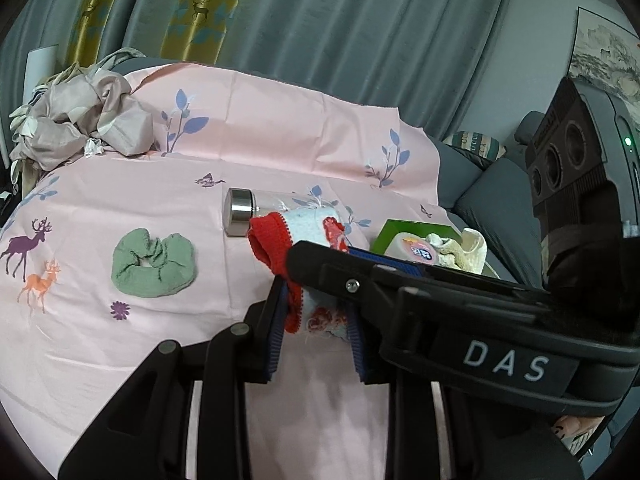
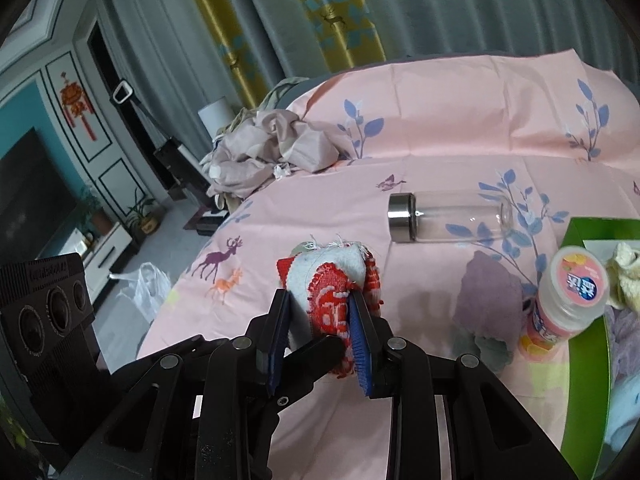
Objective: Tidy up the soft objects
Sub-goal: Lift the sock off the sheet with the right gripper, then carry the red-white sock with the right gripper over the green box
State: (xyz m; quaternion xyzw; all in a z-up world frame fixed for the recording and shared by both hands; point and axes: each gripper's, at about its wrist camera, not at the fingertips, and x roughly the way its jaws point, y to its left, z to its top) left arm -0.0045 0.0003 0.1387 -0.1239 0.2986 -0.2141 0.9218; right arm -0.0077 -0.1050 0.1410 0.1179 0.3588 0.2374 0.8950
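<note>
A red and white patterned cloth is held above the pink sheet by both grippers at once. My left gripper is shut on its lower part. My right gripper is shut on the same cloth, and its arm crosses the left wrist view from the right. A green scrunchie lies on the sheet to the left. A green box at the right holds a cream cloth and other soft items; it also shows in the left wrist view.
A clear bottle with a steel cap lies on the pink sheet. A small pink-labelled jar leans at the box edge. A purple cloth lies beside it. Crumpled beige fabric is piled at the far left.
</note>
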